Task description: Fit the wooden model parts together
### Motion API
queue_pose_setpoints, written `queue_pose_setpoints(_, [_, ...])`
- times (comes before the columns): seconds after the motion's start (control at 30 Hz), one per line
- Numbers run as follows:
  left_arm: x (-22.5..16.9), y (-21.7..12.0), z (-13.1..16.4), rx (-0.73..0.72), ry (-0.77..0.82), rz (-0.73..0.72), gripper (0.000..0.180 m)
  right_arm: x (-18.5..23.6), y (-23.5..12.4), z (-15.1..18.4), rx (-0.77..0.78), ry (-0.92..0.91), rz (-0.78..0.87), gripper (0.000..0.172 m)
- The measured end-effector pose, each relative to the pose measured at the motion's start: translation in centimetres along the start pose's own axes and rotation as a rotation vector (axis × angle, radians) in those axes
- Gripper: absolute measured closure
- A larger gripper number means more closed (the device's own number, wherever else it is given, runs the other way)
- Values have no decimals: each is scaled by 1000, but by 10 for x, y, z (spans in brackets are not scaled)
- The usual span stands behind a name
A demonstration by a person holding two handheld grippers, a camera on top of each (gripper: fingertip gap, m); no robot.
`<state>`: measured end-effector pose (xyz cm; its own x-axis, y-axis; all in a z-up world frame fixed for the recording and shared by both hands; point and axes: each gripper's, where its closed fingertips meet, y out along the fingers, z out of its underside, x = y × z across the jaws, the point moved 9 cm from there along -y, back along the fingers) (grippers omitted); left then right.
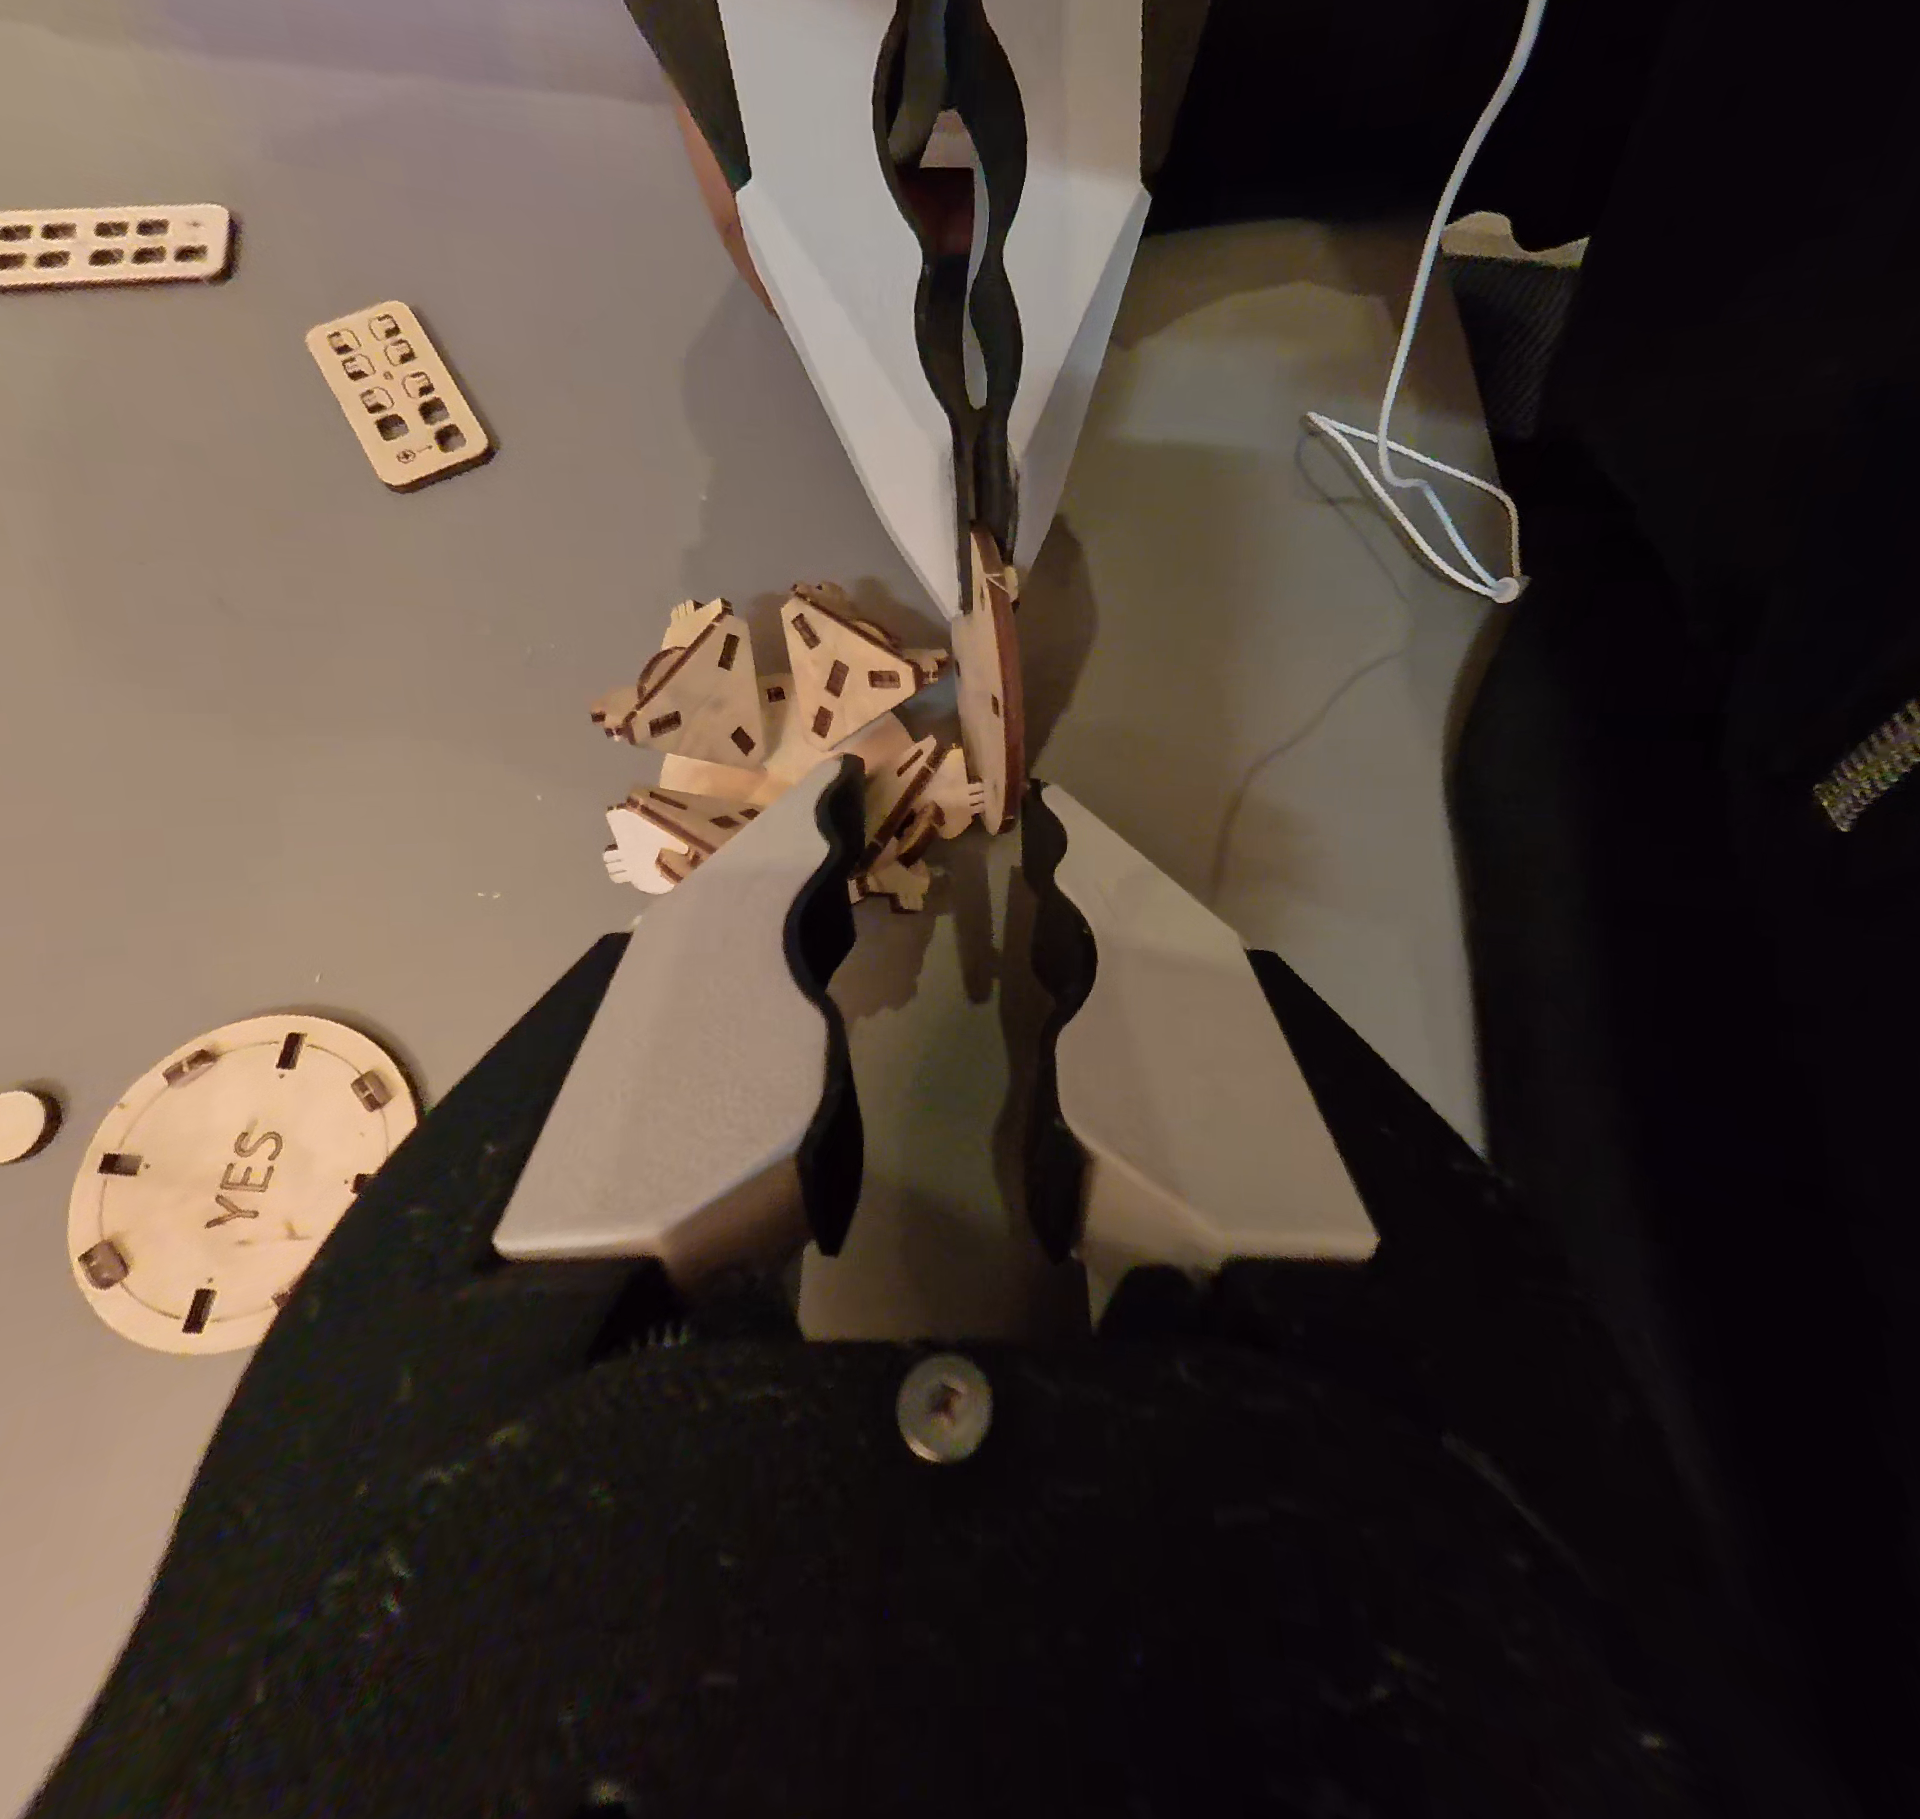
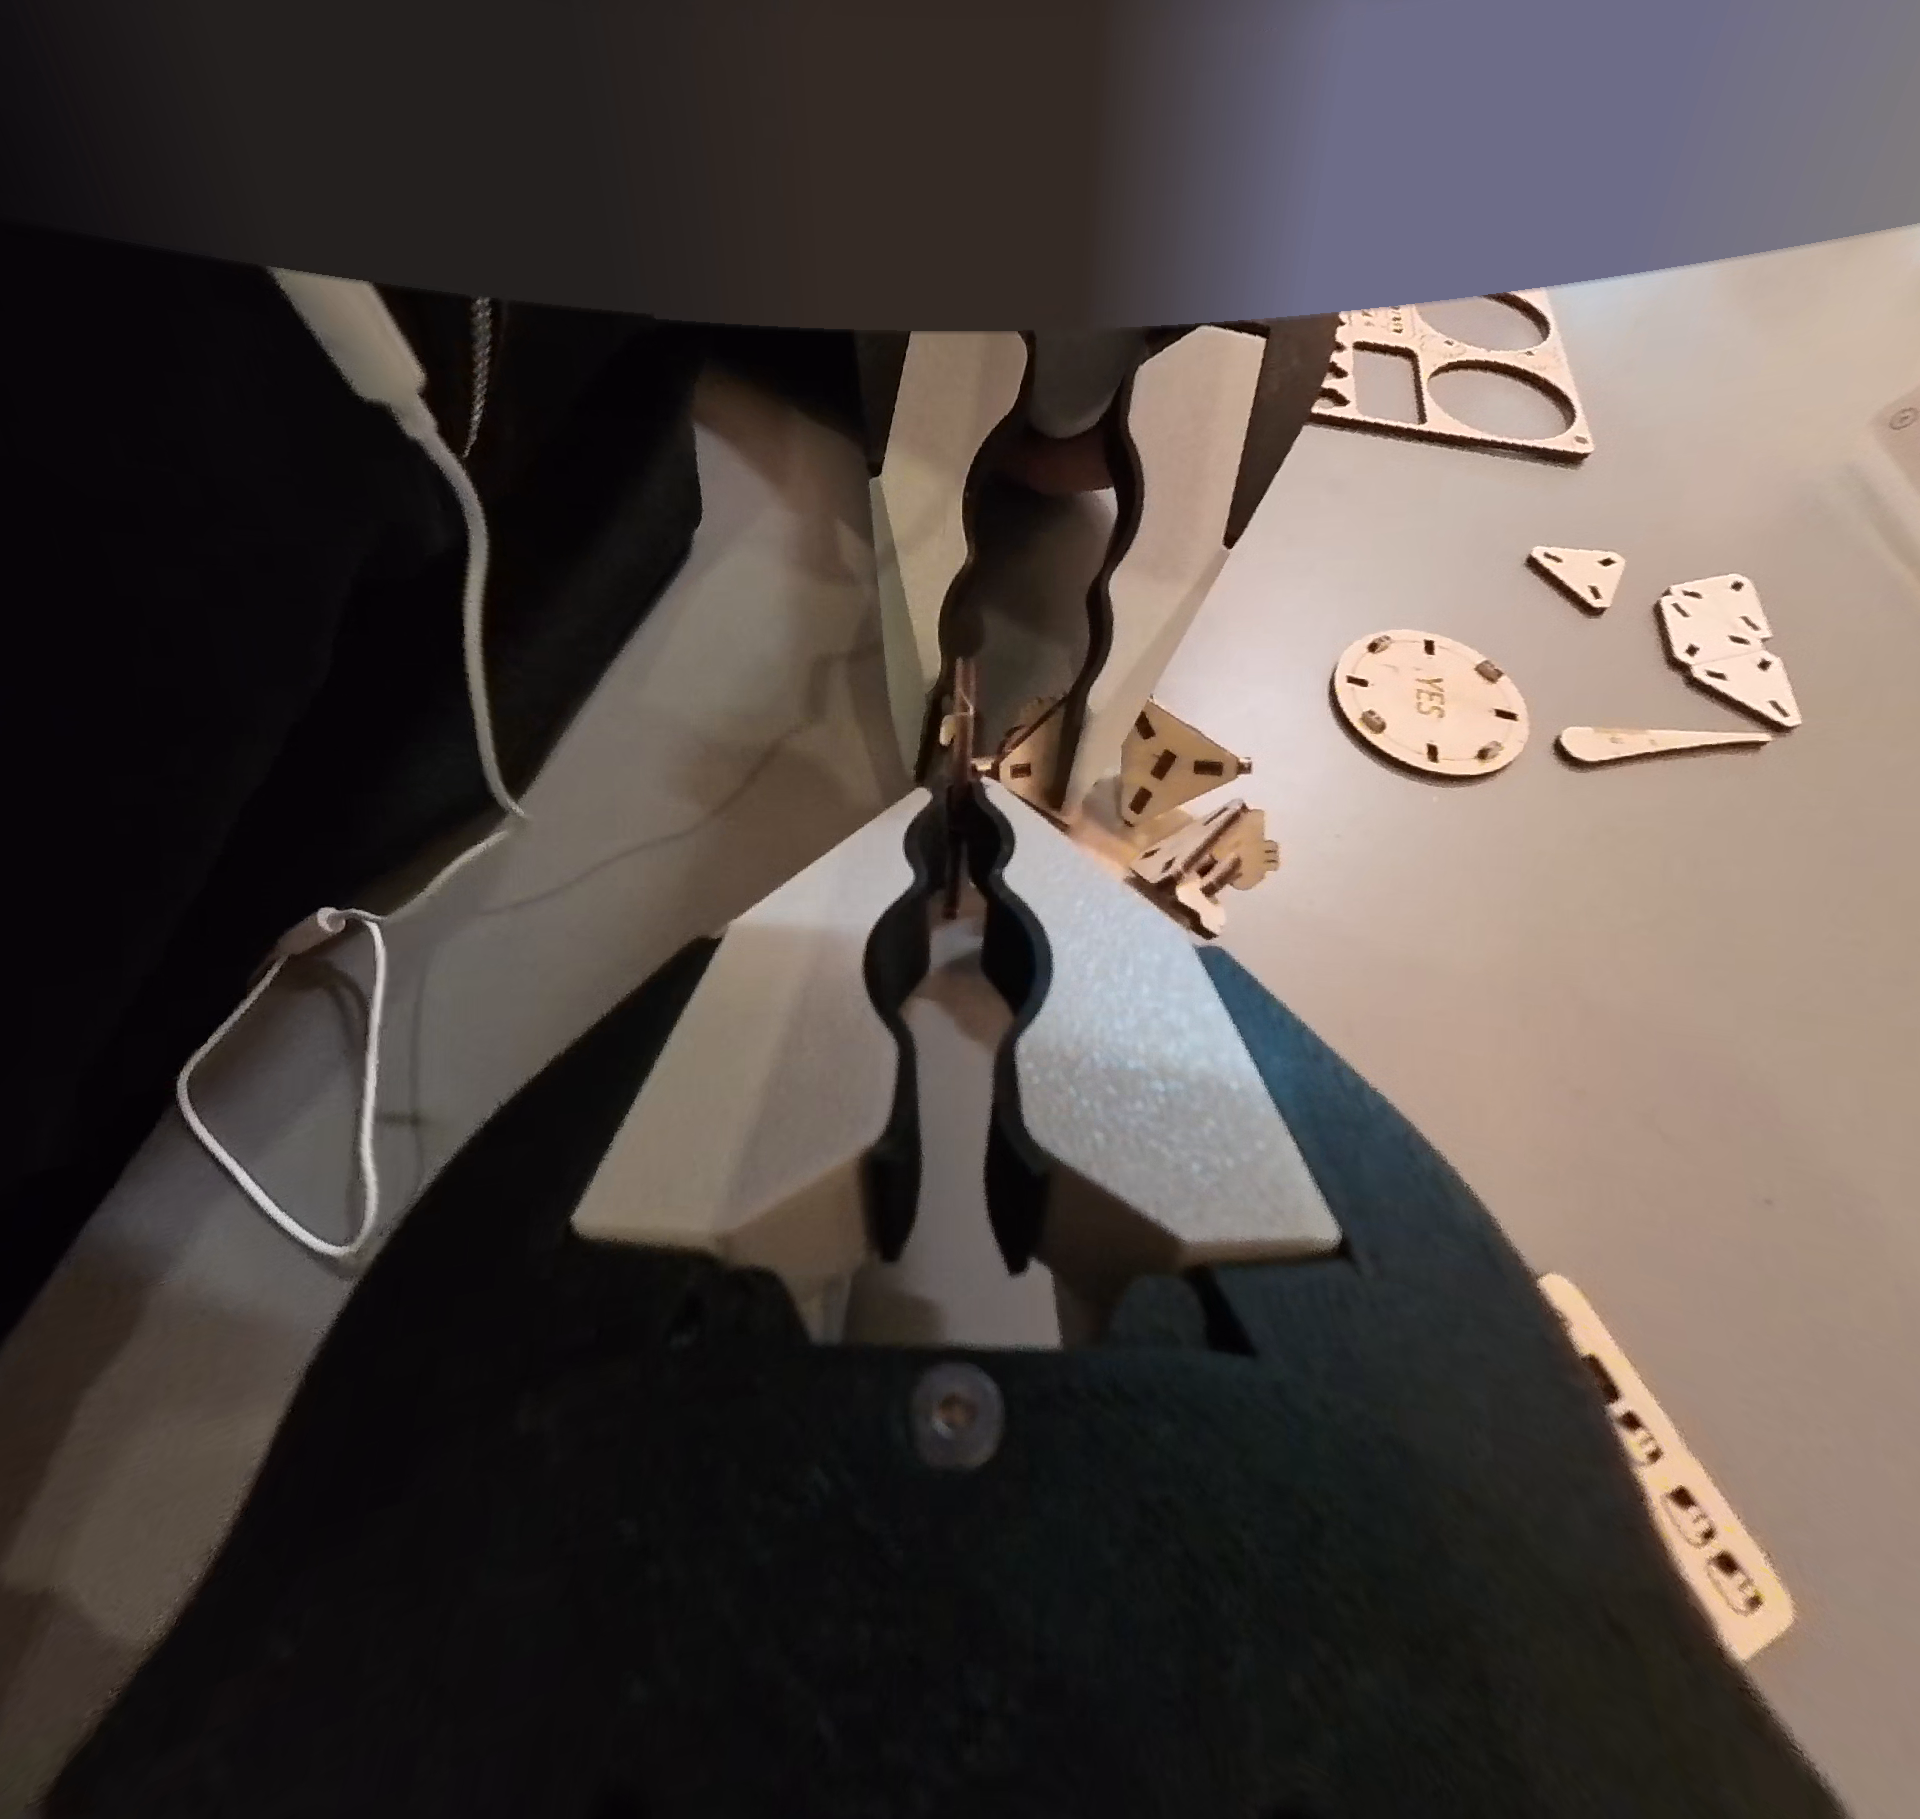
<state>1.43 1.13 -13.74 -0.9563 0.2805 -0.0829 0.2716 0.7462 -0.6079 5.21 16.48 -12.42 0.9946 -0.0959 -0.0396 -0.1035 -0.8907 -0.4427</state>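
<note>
We see a grey table (image 1: 260, 730) strewn with pale laser-cut wooden parts. Dark cloth (image 1: 1714, 834) fills the right side, with a white cord (image 1: 1444, 481) looped in front of it.

The 2 grippers face each other, tip to tip. The right gripper (image 2: 951, 813) is pressed together on a thin wooden disc (image 1: 987, 699). The disc stands on edge above the table, with a pale face and a burnt-brown rim, and its far edge is pinched between the wavy black pads. A fine light thread crosses it by those pads.

The left gripper (image 1: 935, 803) is spread. Its right finger sits just beside the disc's near edge. Its left finger overlaps a cluster (image 1: 748, 709) of slotted, tabbed triangular plates joined at angles, which lies on the table left of the disc. 1 tab of the cluster meets the disc's face. We cannot tell whether the left pads press on anything.

Far across the table lies a sheet (image 2: 1455, 387) with round cut-outs. Near left lies a flat round plate (image 1: 239, 1177) with slots around its rim and engraved letters. A long strip (image 1: 104, 247) and a short card (image 1: 400, 396), both with rows of slots, lie at far left. A teardrop piece (image 2: 1662, 741) and a small triangle (image 2: 1577, 574) lie loose beyond the plate.
</note>
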Motion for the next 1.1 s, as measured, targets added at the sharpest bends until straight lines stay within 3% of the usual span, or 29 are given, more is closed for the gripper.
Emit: queue_pose_setpoints(1.1, [5, 1, -1, -1, 17, 51, 157, 1, -2, 2, -2, -96, 33, 170])
